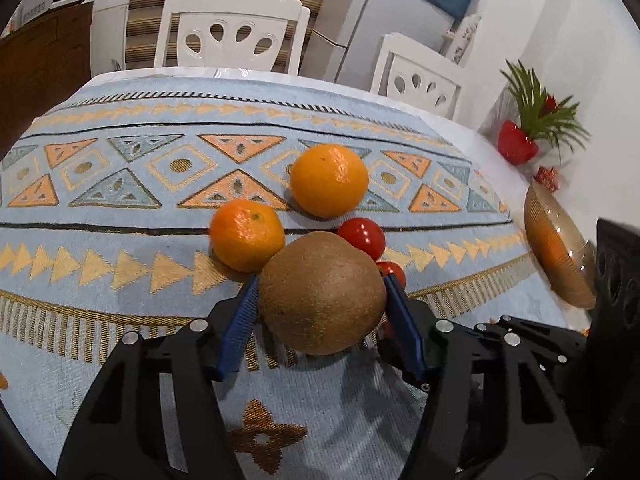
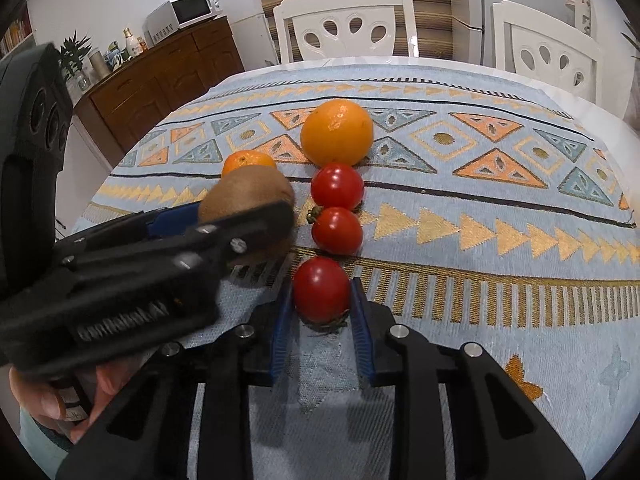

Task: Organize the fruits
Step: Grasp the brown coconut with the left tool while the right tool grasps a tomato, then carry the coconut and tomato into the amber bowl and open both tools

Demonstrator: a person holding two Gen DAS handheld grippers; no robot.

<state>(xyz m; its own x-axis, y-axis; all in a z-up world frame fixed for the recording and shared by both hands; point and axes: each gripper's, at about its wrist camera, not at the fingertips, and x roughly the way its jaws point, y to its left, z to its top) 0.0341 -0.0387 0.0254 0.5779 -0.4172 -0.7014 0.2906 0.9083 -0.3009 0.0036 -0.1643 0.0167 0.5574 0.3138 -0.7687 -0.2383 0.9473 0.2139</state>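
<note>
Left wrist view: the left claw [image 1: 322, 292] is closed on a kiwi [image 1: 322, 292], which is gripped between the two blue pads [image 1: 240, 322] and held over the near part of the table [image 1: 100, 208]. Just beyond the kiwi, a mandarin [image 1: 247, 235] is seen to the left and a large orange [image 1: 329, 180] farther off. Two tomatoes [image 1: 362, 236] are partly hidden behind the kiwi on the right. A glass bowl [image 1: 560, 248] is located at the right table edge.

Right wrist view: the right claw [image 2: 322, 300] is set narrowly around the nearest tomato [image 2: 322, 290], with a pad at each side; contact cannot be confirmed. The tomato rests on the table. Two more tomatoes and the orange [image 2: 337, 133] are lined up beyond it. The kiwi [image 2: 246, 196] is held at the left.
</note>
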